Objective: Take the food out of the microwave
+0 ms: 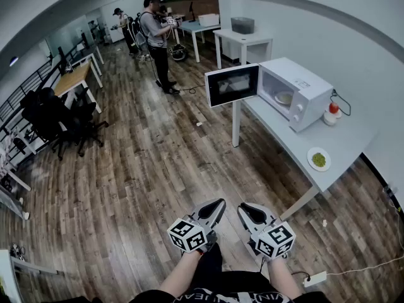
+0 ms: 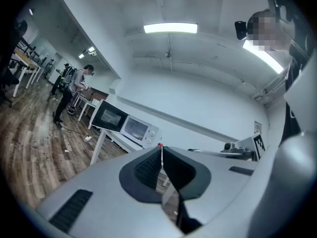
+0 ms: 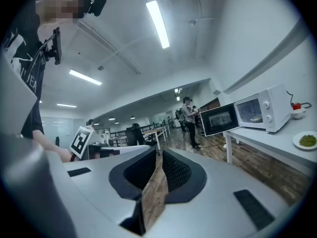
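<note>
Nearest, low in the head view: grey left gripper (image 1: 218, 204) and grey right gripper (image 1: 243, 209), side by side and close together, both aimed roughly level over the brown wood-plank floor (image 1: 139, 169).

Left gripper view: jaws pressed together, only a hairline between the dark ribbed pads, nothing held. Right gripper view: jaw tips likewise meeting, a narrow wedge of floor visible behind them, nothing gripped. Both well apart from the table.

Just right of the person's arm, on the floor: white power strip (image 1: 314, 278) with trailing cable.

Further out, to the right: long white table (image 1: 353, 145) against the wall. At its near end, alone: round white plate of green food (image 1: 319, 159).

Further along the table: small red-and-white object (image 1: 332, 112), just beside the white microwave oven (image 1: 302, 92). Black-windowed door (image 1: 232, 85) swung fully open, projecting past the table edge over the floor.

Inside the lit cavity: pale dish (image 1: 283, 97), resting on the oven floor. Contents of the dish too small to tell.

Left of centre: black office chairs (image 1: 60, 115) beside a wooden desk.

Farthest: person in a grey top (image 1: 155, 36), standing among white tables.
</note>
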`<state>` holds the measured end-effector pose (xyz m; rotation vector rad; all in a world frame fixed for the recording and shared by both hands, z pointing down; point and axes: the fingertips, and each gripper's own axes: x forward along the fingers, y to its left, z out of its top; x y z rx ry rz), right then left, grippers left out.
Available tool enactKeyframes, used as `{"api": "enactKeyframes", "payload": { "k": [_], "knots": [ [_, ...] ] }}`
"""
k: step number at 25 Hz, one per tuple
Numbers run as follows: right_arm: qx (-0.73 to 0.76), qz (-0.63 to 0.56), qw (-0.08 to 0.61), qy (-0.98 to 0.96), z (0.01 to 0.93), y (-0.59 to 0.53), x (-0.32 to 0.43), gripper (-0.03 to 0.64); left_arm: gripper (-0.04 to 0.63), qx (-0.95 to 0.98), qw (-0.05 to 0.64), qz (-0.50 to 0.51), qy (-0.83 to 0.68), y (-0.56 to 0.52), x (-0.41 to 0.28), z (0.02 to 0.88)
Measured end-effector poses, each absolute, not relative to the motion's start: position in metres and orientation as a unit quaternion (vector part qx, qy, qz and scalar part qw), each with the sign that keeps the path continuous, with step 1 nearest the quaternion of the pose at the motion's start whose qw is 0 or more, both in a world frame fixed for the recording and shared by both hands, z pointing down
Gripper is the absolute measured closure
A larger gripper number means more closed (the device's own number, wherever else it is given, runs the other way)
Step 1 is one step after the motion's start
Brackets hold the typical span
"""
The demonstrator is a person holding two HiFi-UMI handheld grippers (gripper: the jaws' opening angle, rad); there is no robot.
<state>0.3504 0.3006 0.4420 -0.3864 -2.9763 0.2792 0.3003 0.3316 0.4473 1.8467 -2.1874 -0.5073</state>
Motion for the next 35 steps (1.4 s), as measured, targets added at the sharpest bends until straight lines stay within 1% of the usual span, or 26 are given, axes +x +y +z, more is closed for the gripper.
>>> {"api": "enactKeyframes", "payload": {
  "k": [9,17,28,35],
  "knots": [
    [-0.074,0.114,0.051,-0.989,0.437,0.240,0.271,0.557,0.581,0.644,0.133,-0.164,-0.736,0.284,0.212,0.446],
    [-0.052,0.121,0.060,-0.989,0.446,0.215,0.210,0.557,0.580,0.651,0.152,-0.169,-0.724,0.252,0.146,0.453],
    [-0.006,0.160,0.052,-0.986,0.465,0.185,0.141,0.557,0.581,0.660,0.159,-0.163,-0.716,0.240,0.072,0.465],
    [-0.005,0.169,0.073,-0.983,0.481,0.187,0.118,0.556,0.580,0.660,0.171,-0.167,-0.712,0.240,0.055,0.477]
  ]
}}
